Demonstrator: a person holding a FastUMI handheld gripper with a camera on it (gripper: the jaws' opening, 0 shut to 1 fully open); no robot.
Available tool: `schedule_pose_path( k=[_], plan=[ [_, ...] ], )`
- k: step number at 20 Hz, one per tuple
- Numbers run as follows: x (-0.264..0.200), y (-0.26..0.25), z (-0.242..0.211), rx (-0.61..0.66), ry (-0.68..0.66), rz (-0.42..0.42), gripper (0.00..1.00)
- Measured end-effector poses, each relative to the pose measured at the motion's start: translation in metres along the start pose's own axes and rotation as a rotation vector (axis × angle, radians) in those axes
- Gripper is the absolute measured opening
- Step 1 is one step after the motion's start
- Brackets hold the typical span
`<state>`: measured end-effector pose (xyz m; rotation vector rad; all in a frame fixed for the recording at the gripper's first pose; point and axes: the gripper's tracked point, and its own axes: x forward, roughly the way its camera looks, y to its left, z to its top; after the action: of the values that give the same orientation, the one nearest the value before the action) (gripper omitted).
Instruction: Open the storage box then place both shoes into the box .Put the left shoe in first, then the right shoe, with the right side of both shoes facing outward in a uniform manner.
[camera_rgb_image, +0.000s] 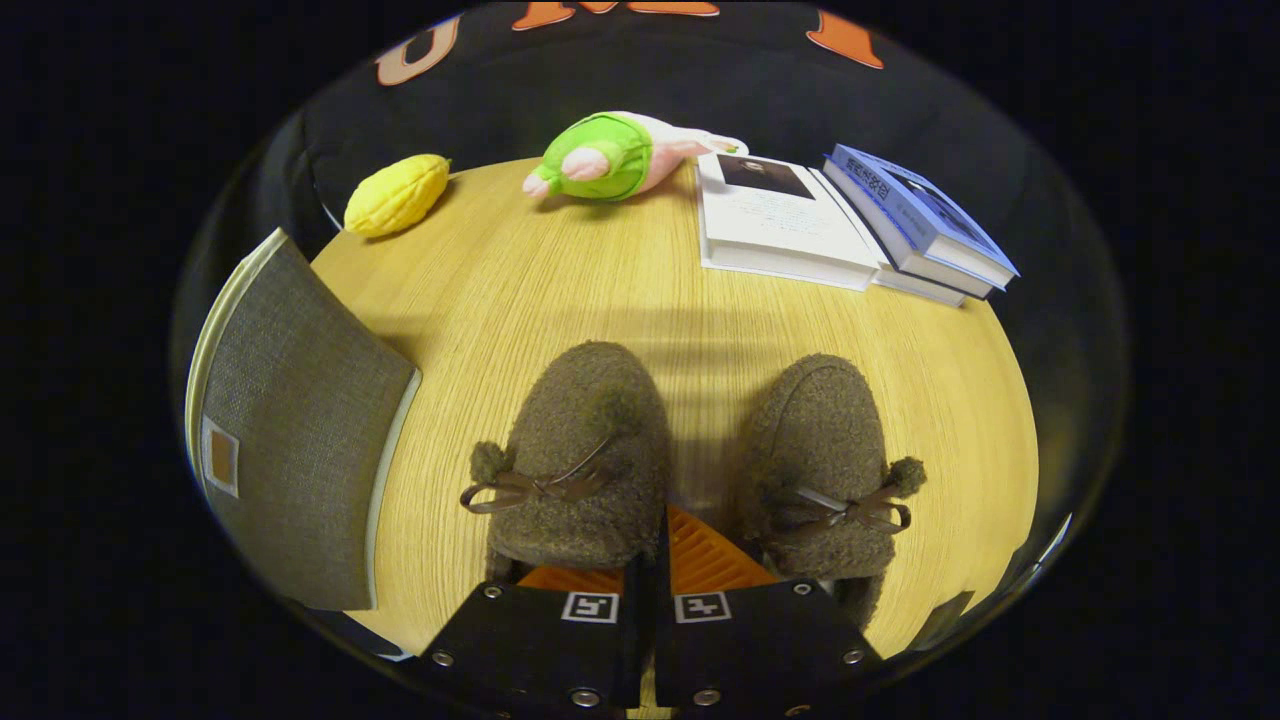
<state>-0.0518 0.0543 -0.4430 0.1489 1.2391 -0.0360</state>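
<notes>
Two fuzzy brown shoes with bows and pompoms lie side by side on the wooden table (560, 280), toes pointing away from me. The left shoe (585, 440) is just ahead of my left finger and the right shoe (815, 440) just ahead of my right finger. My gripper (662, 535) sits low between their heel ends, its fingers pressed together with nothing visibly held. A grey fabric storage box (300, 440) with a small tab stands to the left of the left shoe, its lid down.
Along the table's far edge lie a yellow plush fruit (397, 194), a green and pink plush toy (610, 155), and, to the right, a white book (785, 225) beside stacked blue books (925, 225). Bare wood stretches between the shoes and these items.
</notes>
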Motion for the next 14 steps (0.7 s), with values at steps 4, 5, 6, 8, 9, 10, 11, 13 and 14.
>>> schedule_pose_path(
  k=[4,5,6,8,9,10,11,13,14],
  plan=[
    [-0.020,0.011,0.010,0.092,-0.012,0.055,0.02],
    [-0.028,0.016,0.012,0.114,-0.007,0.076,0.02],
    [-0.036,0.022,0.015,0.134,-0.004,0.096,0.02],
    [-0.054,0.033,0.022,0.161,0.001,0.124,0.02],
    [-0.063,0.039,0.025,0.168,0.005,0.136,0.02],
    [-0.073,0.045,0.029,0.174,0.007,0.148,0.02],
    [-0.084,0.053,0.033,0.175,0.005,0.162,0.02],
    [-0.108,0.069,0.046,0.175,-0.013,0.197,0.02],
    [-0.119,0.079,0.052,0.178,-0.023,0.215,0.02]
  ],
)
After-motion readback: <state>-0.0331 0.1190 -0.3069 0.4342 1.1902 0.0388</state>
